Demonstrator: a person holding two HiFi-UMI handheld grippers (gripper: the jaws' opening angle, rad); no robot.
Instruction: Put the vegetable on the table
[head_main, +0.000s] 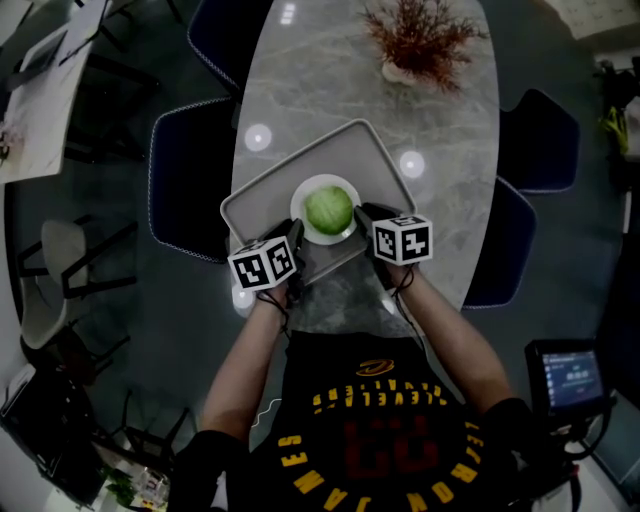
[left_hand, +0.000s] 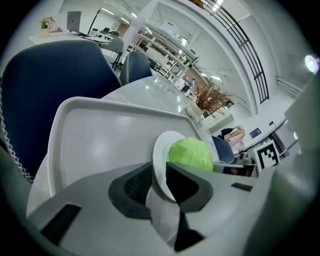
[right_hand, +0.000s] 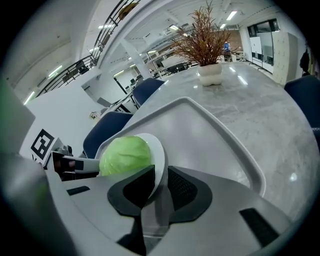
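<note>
Seen from the head view, a dark blue chair (head_main: 190, 180) stands at 9 o'clock of a long oval table (head_main: 330, 80) with a pale grey marble top. A dried reddish plant (head_main: 415, 40) in a white pot sits at the table's 12 o'clock end. Two more blue chairs (head_main: 540, 140) stand along its 3 o'clock side, and a small lit screen (head_main: 565, 378) shows at 4 o'clock on the dark floor. The gripper views show a bright white hall with railings and ceiling lights.

A grey tray (head_main: 270, 190) lies skewed near the table's 6 o'clock end. Over it is a white plate (head_main: 325, 180) with a green cabbage (head_main: 329, 209) at its centre. Whether the plate rests on the tray or is lifted off it cannot be told.

The left gripper (head_main: 297, 232) has its jaws nearly together, pinching the plate's rim at about 8 o'clock. The right gripper (head_main: 362, 215) is likewise clamped on the rim at about 4 o'clock.

The cabbage is close to a ball, so no long axis stands out. Which way its stem end faces cannot be made out.
</note>
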